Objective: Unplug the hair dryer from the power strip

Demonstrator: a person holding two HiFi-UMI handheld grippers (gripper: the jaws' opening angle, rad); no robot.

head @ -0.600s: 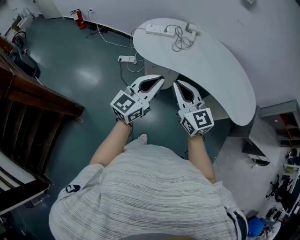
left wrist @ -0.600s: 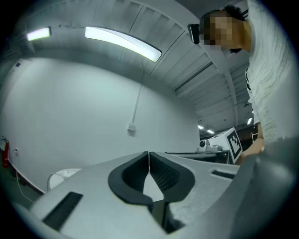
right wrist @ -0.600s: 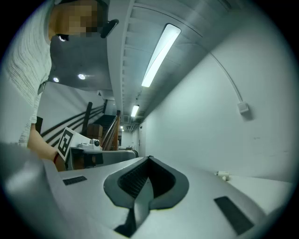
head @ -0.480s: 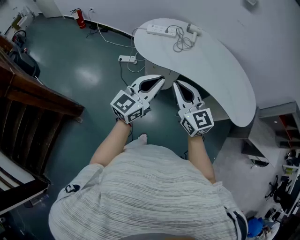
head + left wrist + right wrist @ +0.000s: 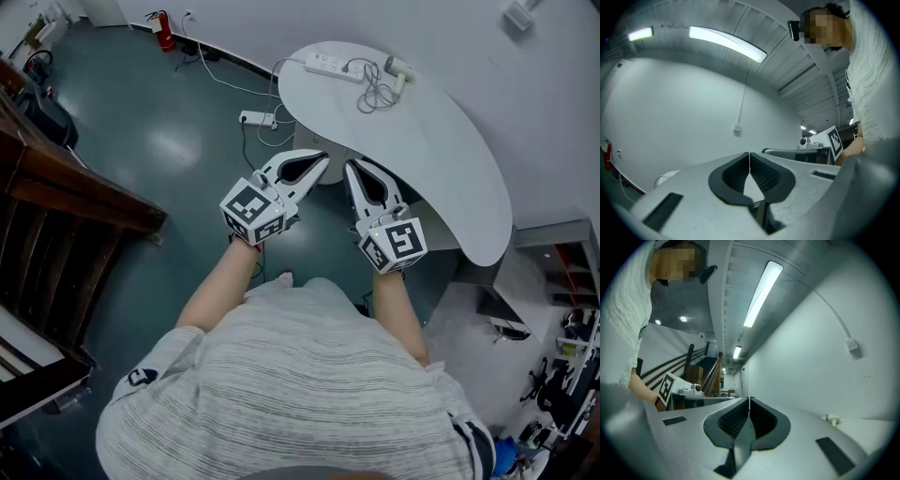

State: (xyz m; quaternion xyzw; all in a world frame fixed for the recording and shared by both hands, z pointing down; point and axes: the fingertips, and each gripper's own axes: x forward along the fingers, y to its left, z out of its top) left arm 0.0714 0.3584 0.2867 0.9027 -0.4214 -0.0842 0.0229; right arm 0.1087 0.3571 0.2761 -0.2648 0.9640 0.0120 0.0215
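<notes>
A white power strip (image 5: 330,65) lies at the far end of the white oval table (image 5: 441,150), with a small white hair dryer (image 5: 399,67) beside it and a loose tangle of cord (image 5: 375,92) between them. The dryer also peeks over the table edge (image 5: 833,418) in the right gripper view. My left gripper (image 5: 324,159) and right gripper (image 5: 352,169) hover side by side at the table's near edge, well short of the strip. Both are shut, tips meeting with nothing between them (image 5: 749,153) (image 5: 749,399).
A second power strip (image 5: 254,118) lies on the dark green floor left of the table, its cable running to the wall. A red fire extinguisher (image 5: 165,36) stands by the wall. Wooden stairs (image 5: 66,187) are at left, shelving (image 5: 562,272) at right.
The head view has shifted a little, so the table and strip sit slightly further right in the picture. Both grippers hold the same pose, still shut.
</notes>
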